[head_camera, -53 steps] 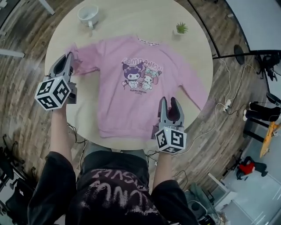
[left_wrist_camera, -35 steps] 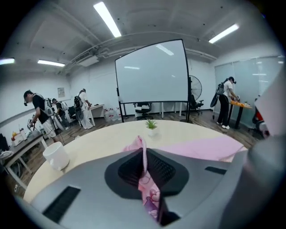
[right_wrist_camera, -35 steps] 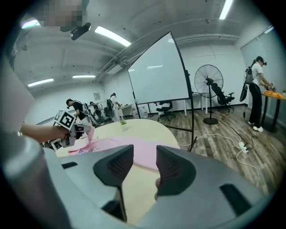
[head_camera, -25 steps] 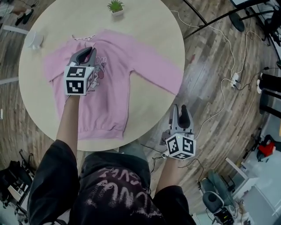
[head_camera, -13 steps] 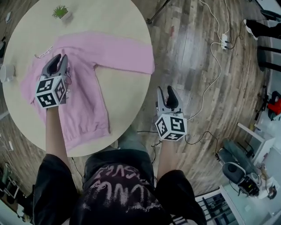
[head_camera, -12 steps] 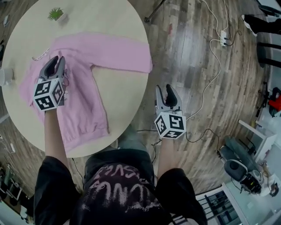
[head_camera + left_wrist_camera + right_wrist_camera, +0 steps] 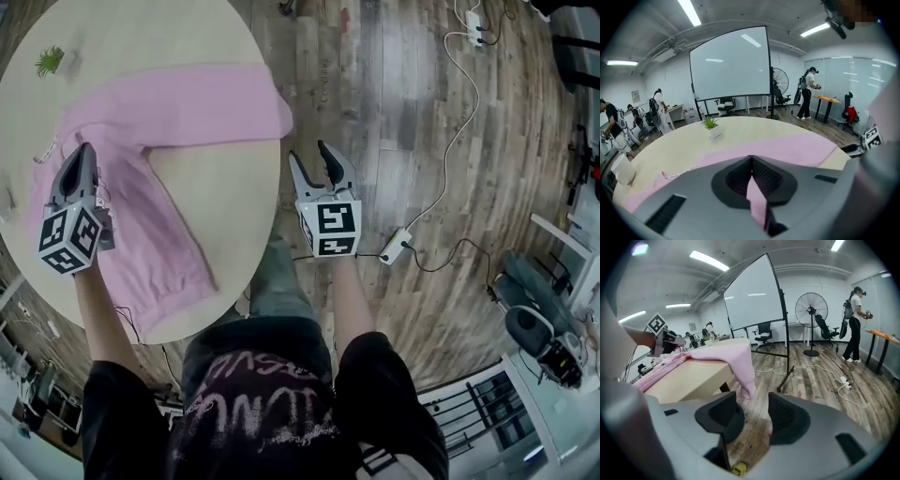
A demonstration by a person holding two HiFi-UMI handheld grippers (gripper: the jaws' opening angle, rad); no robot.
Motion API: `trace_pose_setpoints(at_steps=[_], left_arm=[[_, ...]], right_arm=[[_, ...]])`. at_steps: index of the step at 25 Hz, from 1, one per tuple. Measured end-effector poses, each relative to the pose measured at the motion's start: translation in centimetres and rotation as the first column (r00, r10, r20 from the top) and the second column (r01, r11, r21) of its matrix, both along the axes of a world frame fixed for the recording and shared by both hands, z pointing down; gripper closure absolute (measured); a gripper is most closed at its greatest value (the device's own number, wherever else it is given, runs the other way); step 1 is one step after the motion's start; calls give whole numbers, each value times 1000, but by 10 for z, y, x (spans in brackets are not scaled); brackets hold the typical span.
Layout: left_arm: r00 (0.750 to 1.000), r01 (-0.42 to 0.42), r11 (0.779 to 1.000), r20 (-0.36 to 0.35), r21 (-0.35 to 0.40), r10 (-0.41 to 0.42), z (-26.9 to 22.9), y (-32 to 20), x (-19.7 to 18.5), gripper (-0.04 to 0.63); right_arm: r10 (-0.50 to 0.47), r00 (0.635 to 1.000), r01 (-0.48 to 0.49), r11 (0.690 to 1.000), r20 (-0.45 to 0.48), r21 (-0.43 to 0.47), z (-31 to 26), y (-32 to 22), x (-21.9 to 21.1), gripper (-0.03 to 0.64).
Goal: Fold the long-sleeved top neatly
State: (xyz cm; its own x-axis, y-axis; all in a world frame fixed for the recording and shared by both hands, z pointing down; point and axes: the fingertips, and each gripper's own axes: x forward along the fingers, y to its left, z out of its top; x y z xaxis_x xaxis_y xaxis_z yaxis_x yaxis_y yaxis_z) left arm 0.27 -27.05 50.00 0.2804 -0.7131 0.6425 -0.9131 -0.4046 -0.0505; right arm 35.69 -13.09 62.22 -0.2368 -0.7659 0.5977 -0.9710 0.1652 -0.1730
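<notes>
Our right gripper (image 7: 752, 417), jaws just opening with nothing between them, faces the pink fabric sleeve (image 7: 742, 364) draped over the pale wooden table's (image 7: 689, 379) edge.

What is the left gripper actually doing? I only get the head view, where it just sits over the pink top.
Observer: In its own view the left gripper is shut on a fold of the pink top, with a strip of fabric pinched between the pads.
Reviewer: And the right gripper, off to the side of the table?
Observer: The right gripper has just been opening. Its jaws stand apart with nothing between them. The sleeve hangs over the edge of the table ahead of them, untouched.
</notes>
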Motion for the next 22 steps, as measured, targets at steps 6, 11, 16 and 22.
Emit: trace_pose_setpoints(at_steps=[6, 11, 16, 22], left_arm=[[999, 39, 999, 10, 12, -40, -7, 4, -6, 584], [997, 67, 998, 32, 3, -67, -14, 14, -22, 584], [995, 102, 995, 8, -4, -102, -14, 12, -28, 584], [992, 119, 993, -31, 3, -119, -16, 17, -32, 584]], right_arm=[[-27, 999, 27, 1000, 32, -4, 27, -20, -15, 386], [-31, 999, 31, 999, 31, -6, 37, -41, -14, 399], [64, 997, -63, 998, -32, 31, 26, -59, 12, 577], [139, 989, -135, 988, -51, 75, -11, -66, 39, 581]])
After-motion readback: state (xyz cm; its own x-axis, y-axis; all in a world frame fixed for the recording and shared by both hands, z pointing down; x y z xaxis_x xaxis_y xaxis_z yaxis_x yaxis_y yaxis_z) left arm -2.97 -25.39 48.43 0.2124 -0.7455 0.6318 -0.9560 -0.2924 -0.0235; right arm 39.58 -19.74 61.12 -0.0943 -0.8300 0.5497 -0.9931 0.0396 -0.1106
